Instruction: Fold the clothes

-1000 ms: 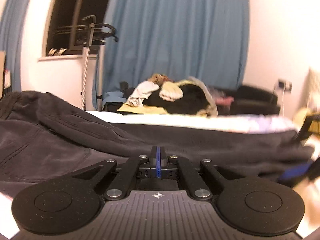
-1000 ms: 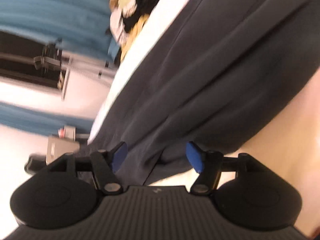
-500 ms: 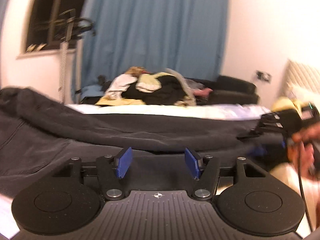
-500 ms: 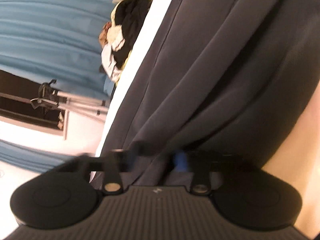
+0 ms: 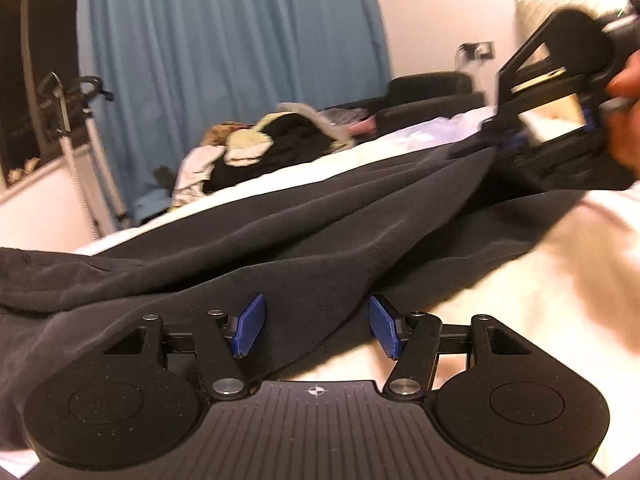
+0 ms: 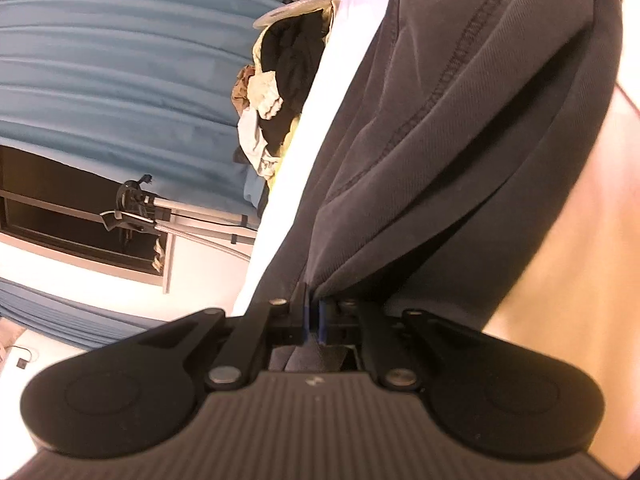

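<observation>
our right gripper [image 6: 314, 316] has just snapped closed on the hem of the dark garment [image 6: 460, 128], where a second ago its blue pads stood apart with the cloth only lying between them. the jaws are pinched tight now, and fabric fans away from the pinch in taut folds, so we judge that corner secured. the view is rolled on its side, the garment running up along the white bed [image 6: 320, 92].

over on the other side, our left gripper [image 5: 316, 326] was closed a moment ago; now its jaws stand about half open and empty. it has swung down and across toward the near edge of the garment [image 5: 320, 240], and that edge lies loosely between the blue pads [image 5: 249, 324] without either one pressing on it.

from there we can see the right gripper [image 5: 516, 140] off at the far end, blurred, a hand [image 5: 624, 128] behind it, the cloth stretched between the two ends across the cream bedding [image 5: 540, 272].

so one corner is taken and the second is lined up. we'd guess the left must close on that edge before any fold can start. the unsorted laundry pile [image 5: 264, 152] waits by the blue curtain [image 5: 224, 40].
</observation>
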